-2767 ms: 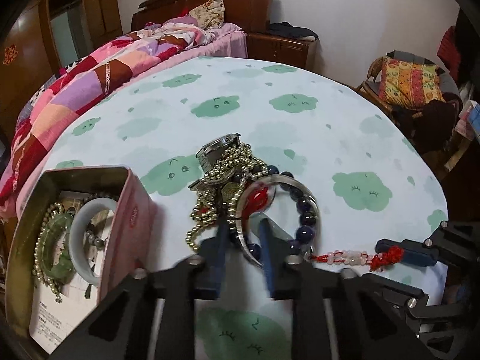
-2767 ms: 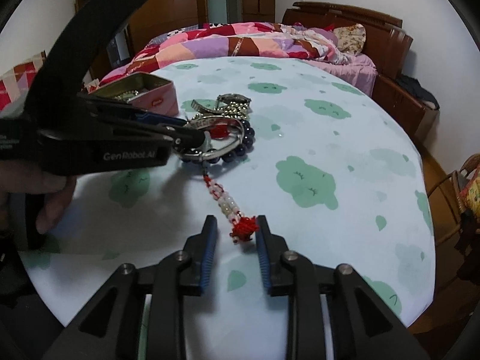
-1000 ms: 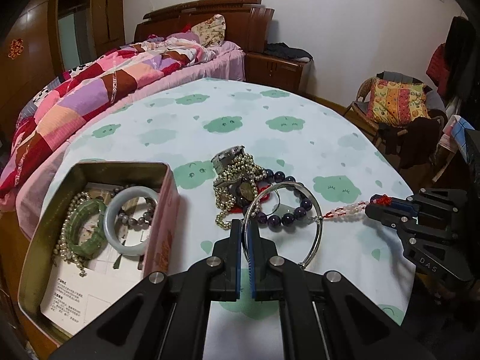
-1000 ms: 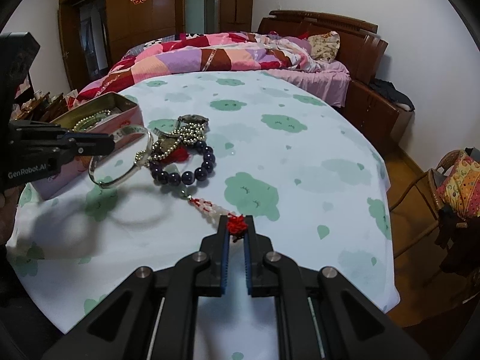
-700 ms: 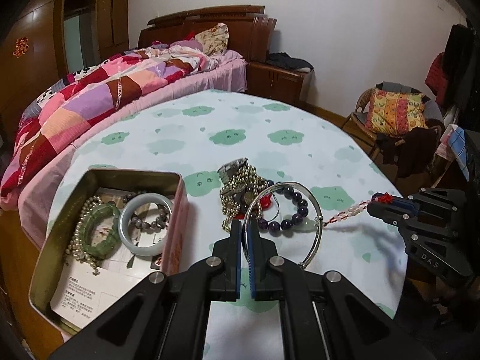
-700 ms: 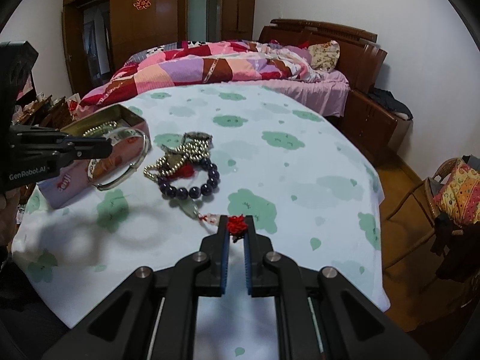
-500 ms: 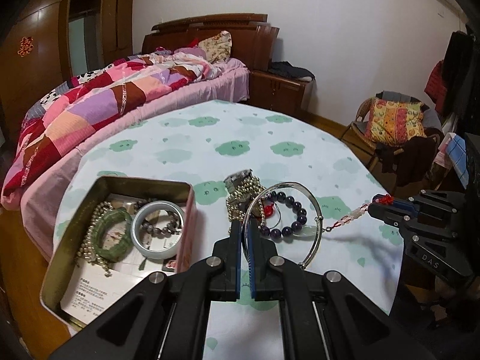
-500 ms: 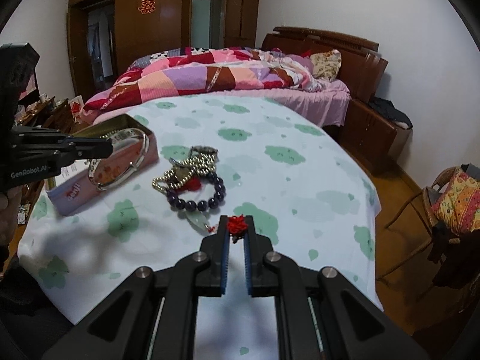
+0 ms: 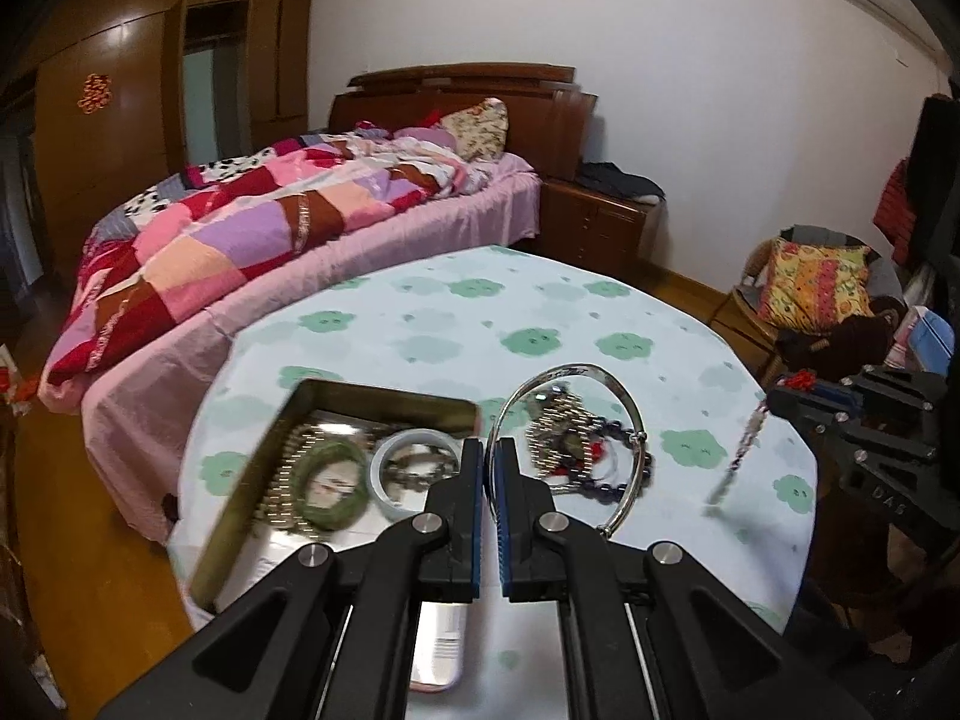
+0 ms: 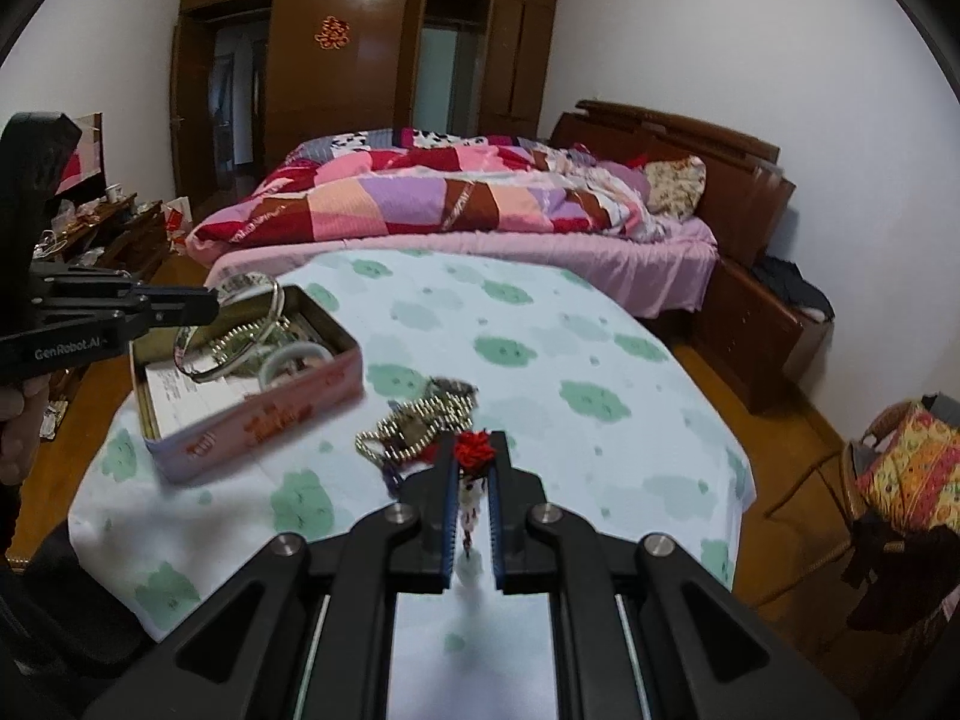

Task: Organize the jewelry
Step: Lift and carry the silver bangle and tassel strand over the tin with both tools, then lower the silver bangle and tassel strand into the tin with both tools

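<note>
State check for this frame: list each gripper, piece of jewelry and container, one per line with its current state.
left gripper: shut on the silver bangle
silver bangle: lifted off the table, held by its rim
right gripper: shut on the red knot
red knot: pinched, bead strand hanging below
tin box: open, holding bracelets
jewelry pile: lying loose on the tablecloth

A silver bangle point(image 9: 624, 420) stands on edge, pinched at its rim between the left gripper's fingers point(image 9: 474, 504), above the open tin point(image 10: 252, 414) of bracelets. A red tassel knot point(image 10: 474, 449) sits clamped between the right gripper's fingers point(image 10: 441, 510), its beaded strand hanging below them. A tangle of gold chain and dark beads point(image 10: 420, 420) lies just beyond those fingertips.
</note>
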The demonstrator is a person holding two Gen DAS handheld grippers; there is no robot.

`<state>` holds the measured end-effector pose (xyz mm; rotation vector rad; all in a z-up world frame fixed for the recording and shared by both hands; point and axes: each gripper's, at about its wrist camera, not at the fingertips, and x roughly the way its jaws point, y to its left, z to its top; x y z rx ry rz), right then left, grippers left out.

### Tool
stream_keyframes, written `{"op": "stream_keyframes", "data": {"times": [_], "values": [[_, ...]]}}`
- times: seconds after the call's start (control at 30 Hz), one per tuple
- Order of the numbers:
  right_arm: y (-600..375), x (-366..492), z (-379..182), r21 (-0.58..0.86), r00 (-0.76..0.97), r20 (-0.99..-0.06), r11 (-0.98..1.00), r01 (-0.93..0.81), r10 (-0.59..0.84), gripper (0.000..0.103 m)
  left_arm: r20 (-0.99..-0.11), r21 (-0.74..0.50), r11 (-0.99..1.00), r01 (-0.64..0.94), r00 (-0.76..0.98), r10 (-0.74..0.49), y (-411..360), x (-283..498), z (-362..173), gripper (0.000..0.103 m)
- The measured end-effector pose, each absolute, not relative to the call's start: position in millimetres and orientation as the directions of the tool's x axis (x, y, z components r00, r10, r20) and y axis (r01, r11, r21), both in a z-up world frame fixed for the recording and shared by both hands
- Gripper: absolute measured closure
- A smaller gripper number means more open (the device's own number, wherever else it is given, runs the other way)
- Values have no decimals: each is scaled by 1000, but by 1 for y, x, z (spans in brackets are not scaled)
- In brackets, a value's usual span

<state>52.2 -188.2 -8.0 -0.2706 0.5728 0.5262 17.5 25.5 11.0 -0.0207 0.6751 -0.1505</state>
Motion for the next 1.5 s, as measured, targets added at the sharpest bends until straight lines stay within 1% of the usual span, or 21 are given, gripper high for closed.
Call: {"op": "stream_keyframes", "data": {"times": [0.3,0.53,0.67,1.03,1.5], "values": [[-147,49,20,-143,716,-532,786,-602,452,93,-605,-69,997,32,794,-68,68,14,17,101],[-111,49,34,-159,699,-507,743,-650,503,93,-614,-37,998,-42,789,11,91,18,12,101],[-91,51,36,-162,681,-506,717,-678,530,93,-626,-33,998,-60,779,26,100,20,6,101],[-51,51,36,-171,644,-512,668,-724,568,93,-654,-46,995,-92,755,40,115,27,-10,101],[-31,53,12,-138,591,-567,641,-755,574,93,-690,-65,993,-95,723,24,117,36,-30,101]]}}
